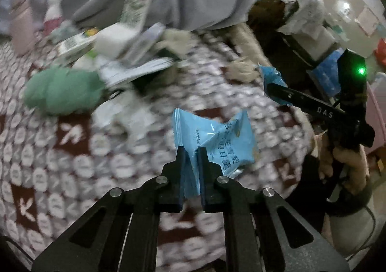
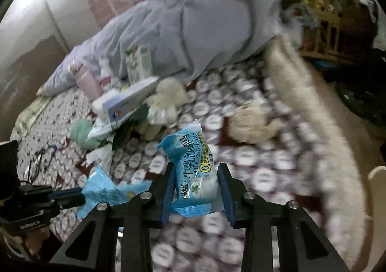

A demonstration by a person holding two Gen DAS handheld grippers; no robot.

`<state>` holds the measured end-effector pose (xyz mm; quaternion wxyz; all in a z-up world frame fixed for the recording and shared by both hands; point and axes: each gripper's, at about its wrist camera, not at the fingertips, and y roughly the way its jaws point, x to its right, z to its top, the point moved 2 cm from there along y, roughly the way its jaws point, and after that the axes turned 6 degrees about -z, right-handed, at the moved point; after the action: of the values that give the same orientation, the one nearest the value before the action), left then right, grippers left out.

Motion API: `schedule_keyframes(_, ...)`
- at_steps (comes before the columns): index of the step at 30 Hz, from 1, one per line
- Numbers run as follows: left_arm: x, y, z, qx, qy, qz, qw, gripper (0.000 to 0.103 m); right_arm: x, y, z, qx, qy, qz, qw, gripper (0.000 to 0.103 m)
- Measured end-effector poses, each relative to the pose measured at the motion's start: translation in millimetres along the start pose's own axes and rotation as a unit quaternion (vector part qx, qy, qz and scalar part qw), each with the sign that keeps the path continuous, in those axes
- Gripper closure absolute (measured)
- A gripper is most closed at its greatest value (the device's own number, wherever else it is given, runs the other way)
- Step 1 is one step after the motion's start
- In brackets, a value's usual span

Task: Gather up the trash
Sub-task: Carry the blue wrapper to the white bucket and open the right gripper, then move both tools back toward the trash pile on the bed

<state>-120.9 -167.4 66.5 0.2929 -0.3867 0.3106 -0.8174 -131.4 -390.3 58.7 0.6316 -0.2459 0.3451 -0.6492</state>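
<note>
A flat light-blue snack wrapper [image 1: 217,136] sticks up from my left gripper [image 1: 191,151], whose jaws are shut on its lower edge above the patterned bedspread [image 1: 72,165]. In the right wrist view the same wrapper [image 2: 103,190] hangs from that left gripper [image 2: 80,196] at the lower left. My right gripper [image 2: 196,168] is shut on a puffy blue milk-snack packet [image 2: 193,170], with a pad against each side. The left wrist view shows that packet [image 1: 269,76] at the tips of the right gripper [image 1: 275,88], which a hand [image 1: 345,161] holds.
A grey-blue quilt [image 2: 205,18] is heaped at the back of the bed. Boxes [image 2: 130,100], a green cloth [image 1: 60,93], a pink bottle [image 2: 88,82] and cream plush lumps [image 2: 251,124] lie on the bedspread. Cluttered furniture [image 2: 337,30] stands beyond the bed's right edge.
</note>
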Motion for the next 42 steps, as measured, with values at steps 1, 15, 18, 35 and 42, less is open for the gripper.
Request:
schedule_keyframes(1, 8, 1, 3, 0.003, 0.005, -0.006, 1.0000, 0.096, 9, -11, 0, 0.009, 0.004, -0.007, 1.000, 0.069)
schedule_keyframes(15, 157, 76, 71, 0.003, 0.093, -0.083, 0.9923, 0.096, 172, -113, -19, 0.076, 0.119, -0.148, 0.979, 0.069)
schedule_keyframes(18, 192, 106, 80, -0.010, 0.109, -0.089, 0.9900, 0.096, 213, -117, -38, 0.062, 0.154, -0.179, 0.970, 0.069)
schedule_keyframes(35, 300, 216, 77, -0.068, 0.166, -0.098, 0.9789, 0.065, 333, -108, -106, 0.007, 0.299, -0.234, 0.925, 0.036)
schedule_keyframes(42, 281, 199, 76, -0.048, 0.163, -0.061, 0.9835, 0.065, 320, -94, -106, -0.004, 0.293, -0.212, 0.932, 0.036)
